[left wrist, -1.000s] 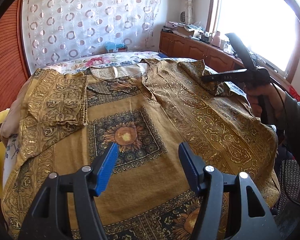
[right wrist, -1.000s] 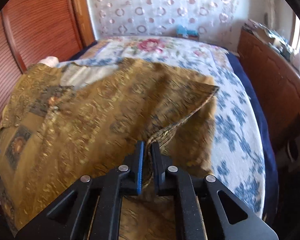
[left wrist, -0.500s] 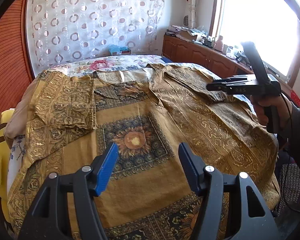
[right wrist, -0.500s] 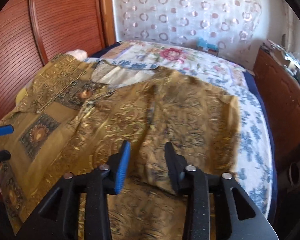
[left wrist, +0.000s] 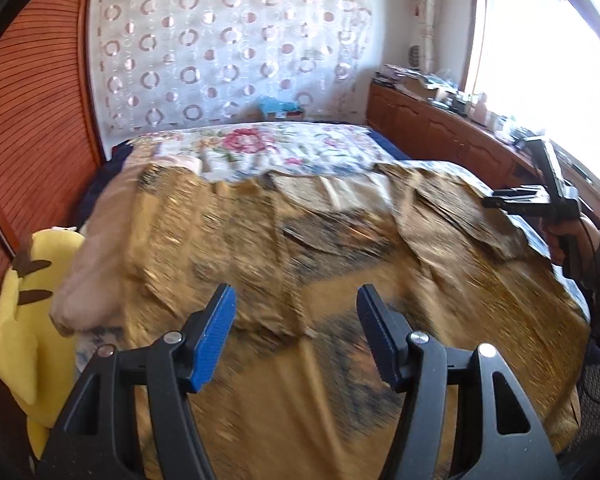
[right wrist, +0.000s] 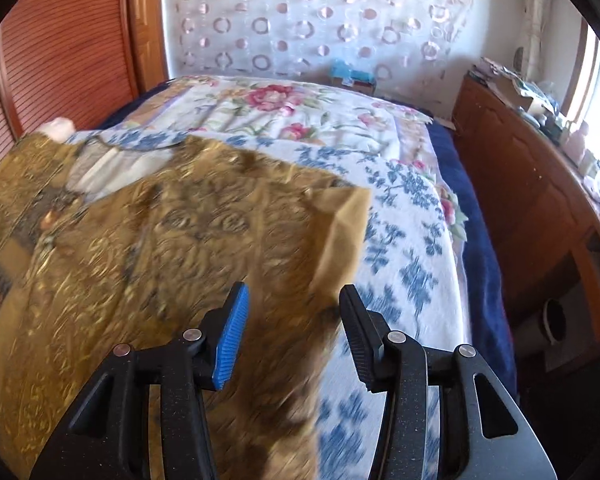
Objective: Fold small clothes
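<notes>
A gold patterned garment [left wrist: 340,320] is spread across a bed covered by a floral bedspread [right wrist: 400,216], its far edge lying short of the pink flower print. In the right wrist view the garment's right part is seen folded inward, so that a plain tan underside [right wrist: 340,232] is turned up along the fold's outer edge. The left gripper [left wrist: 296,328] is held above the near part of the cloth with its jaws standing apart, and nothing is gripped between them. The right gripper [right wrist: 292,332] is seen with its jaws opening; the garment's edge lies below the gap, but no cloth is pinched by the pads. In the left wrist view the right gripper is also visible at the far right, carried by a hand [left wrist: 568,236] in a dark sleeve. A yellow plush toy [left wrist: 24,320] is lodged at the bed's left side, beside a pink pillow [left wrist: 92,264]. No container can be made out on the bed; a wooden cabinet [right wrist: 532,208] under the window is topped with small items too blurred to identify.
</notes>
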### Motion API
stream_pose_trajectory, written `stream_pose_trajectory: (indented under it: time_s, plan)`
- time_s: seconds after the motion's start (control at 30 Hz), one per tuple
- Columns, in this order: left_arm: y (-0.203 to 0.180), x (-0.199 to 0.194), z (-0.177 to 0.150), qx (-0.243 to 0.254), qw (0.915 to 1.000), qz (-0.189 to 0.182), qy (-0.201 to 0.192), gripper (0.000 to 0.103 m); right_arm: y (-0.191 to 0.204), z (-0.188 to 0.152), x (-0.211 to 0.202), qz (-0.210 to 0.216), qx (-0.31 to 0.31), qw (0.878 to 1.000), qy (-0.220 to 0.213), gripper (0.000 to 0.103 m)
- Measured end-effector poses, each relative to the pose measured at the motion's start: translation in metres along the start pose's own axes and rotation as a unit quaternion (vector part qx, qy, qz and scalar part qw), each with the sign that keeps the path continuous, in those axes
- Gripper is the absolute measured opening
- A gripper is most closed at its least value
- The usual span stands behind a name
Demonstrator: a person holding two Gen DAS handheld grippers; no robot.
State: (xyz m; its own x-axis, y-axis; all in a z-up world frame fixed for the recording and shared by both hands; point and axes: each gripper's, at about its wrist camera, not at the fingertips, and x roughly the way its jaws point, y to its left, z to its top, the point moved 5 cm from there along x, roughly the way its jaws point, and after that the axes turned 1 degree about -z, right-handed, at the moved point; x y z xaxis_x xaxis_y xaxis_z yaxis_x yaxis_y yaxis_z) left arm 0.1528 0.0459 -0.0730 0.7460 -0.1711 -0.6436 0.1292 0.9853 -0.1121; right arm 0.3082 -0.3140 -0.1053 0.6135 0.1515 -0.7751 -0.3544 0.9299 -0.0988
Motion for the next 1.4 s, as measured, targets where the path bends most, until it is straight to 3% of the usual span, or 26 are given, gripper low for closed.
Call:
stream_pose_trajectory:
  time_s: [0.17, 0.27, 0.37, 0.73, 1.0, 1.2, 1.4]
  plan:
    - [0.033, 0.021, 0.018, -0.020, 0.9995, 0.023, 0.006, 0.062, -0.022, 0.022, 0.028, -0.012, 0.003, 1.000, 0.011, 0.048]
    - [0.052, 0.032, 0.026, -0.024, 0.9989, 0.038, 0.009, 0.062, -0.032, 0.026, 0.045, 0.001, 0.020, 1.000, 0.020, 0.047]
    - [0.069, 0.046, 0.033, -0.027, 0.9981, 0.054, 0.015, 0.062, -0.037, 0.028, 0.050, 0.023, 0.030, 0.999, 0.007, 0.045]
    - [0.118, 0.081, 0.070, -0.024, 0.9952, 0.092, 0.024, 0.061, -0.036, 0.030, 0.053, 0.026, 0.031, 0.999, 0.003, 0.045]
    - [0.145, 0.097, 0.087, -0.043, 0.9954, 0.076, 0.041, 0.041, -0.034, 0.029, 0.049, 0.014, 0.022, 1.000, 0.001, 0.045]
    - [0.149, 0.108, 0.078, -0.050, 0.9933, 0.079, 0.067, 0.041, -0.034, 0.029, 0.050, 0.017, 0.024, 1.000, 0.001, 0.045]
    - [0.144, 0.108, 0.083, -0.038, 0.9942, 0.074, 0.068, 0.041, -0.034, 0.029, 0.050, 0.016, 0.024, 1.000, 0.001, 0.046]
